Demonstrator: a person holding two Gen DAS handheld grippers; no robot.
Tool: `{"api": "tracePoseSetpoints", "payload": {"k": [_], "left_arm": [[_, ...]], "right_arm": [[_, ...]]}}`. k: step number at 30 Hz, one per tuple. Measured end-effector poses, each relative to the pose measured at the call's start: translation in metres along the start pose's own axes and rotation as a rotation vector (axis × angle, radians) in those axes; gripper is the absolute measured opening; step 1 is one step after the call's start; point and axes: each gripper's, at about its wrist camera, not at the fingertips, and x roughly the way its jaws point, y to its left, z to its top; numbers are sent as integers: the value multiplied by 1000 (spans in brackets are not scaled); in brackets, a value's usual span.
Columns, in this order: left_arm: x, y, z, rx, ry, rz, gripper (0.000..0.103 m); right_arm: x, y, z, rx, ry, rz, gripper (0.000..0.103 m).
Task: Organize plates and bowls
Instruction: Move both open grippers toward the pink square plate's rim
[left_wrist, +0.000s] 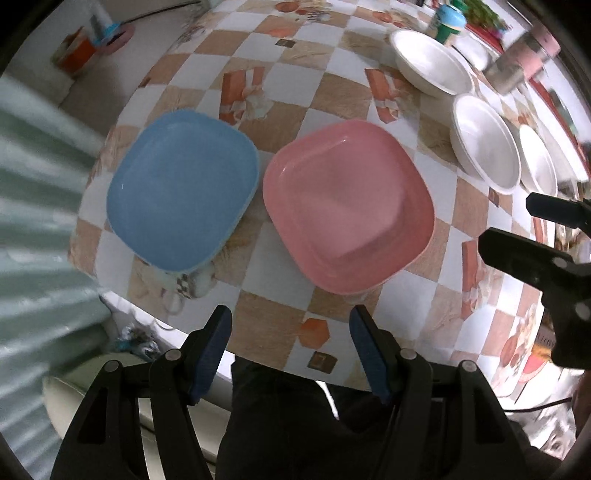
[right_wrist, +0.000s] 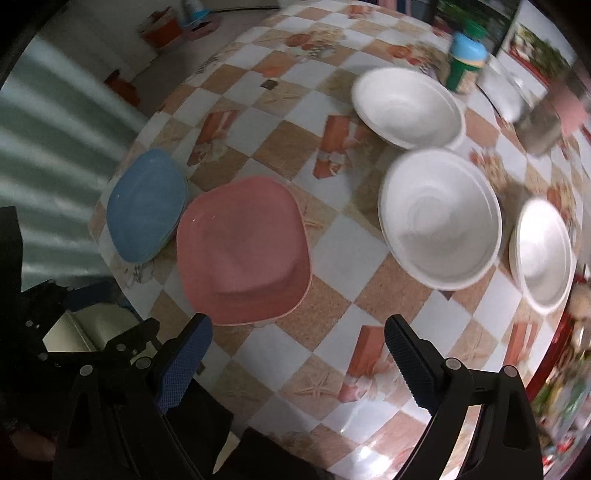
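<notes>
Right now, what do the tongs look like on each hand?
Both are black plastic linkage frames with silver rivets. The left tongs carry dark blue textured pads; the right tongs have one blue pad and one that looks black. A thin black cable trails nearby.

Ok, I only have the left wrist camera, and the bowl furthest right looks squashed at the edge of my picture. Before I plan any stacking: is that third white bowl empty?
Observer: Yes. The right wrist view shows the third white bowl whole, with nothing in it.
Operator: Does it touch the middle one?
Observer: It seems not. A thin strip of tablecloth shows between it and the middle bowl.
Operator: And the right gripper? I only see its side.
Observer: The right gripper is open with nothing between its pads. It hovers over the table beside the near edge of the pink plate.
</notes>
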Motion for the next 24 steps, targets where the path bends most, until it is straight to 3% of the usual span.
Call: {"api": "tracePoseSetpoints", "payload": {"k": [11, 18, 24], "left_arm": [[17, 13, -13, -144, 2, -46, 70], [27, 25, -15, -242, 4, -76, 70], [34, 34, -11, -309, -9, -84, 65]], "right_arm": [[5, 11, 5, -102, 7, -12, 95], [17, 21, 5, -158, 60, -11, 95], [23, 18, 12, -155, 57, 5, 95]]}}
